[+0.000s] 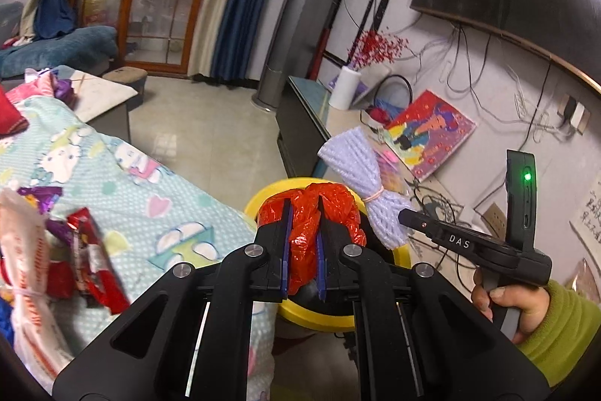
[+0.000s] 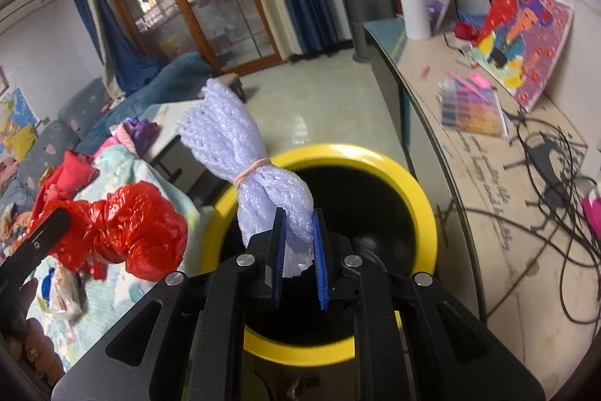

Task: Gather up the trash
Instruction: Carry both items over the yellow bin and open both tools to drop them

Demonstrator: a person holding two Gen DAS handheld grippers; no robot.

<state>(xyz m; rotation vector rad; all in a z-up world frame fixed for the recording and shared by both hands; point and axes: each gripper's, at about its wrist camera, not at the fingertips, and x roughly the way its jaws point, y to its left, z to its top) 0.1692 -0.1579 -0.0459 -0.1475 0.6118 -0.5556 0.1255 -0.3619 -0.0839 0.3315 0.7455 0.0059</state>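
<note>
Trash items, 2 pcs, sit at lower centre of both views, each pinched over the yellow bin [image 2: 420, 198]. Left gripper [image 1: 303, 243] clamps a crumpled red plastic bag [image 1: 311, 213] between its blue pads; bag bulges above the tips, bin rim just behind. Right gripper [image 2: 298, 247] nips the lower end of a white foam net bundle [image 2: 248, 153] tied w/ a rubber band [image 2: 252, 170]; bundle stands up, leaning upper left. Judgement: both loads are held over the bin mouth so opening the jaws drops them inside. Both tools tilt downward. Hand [image 1: 514, 303] in a green sleeve grips the right handle, lower right. More wrappers [image 1: 90, 250] lie on the blanket [image 1: 150, 183], left.
</note>
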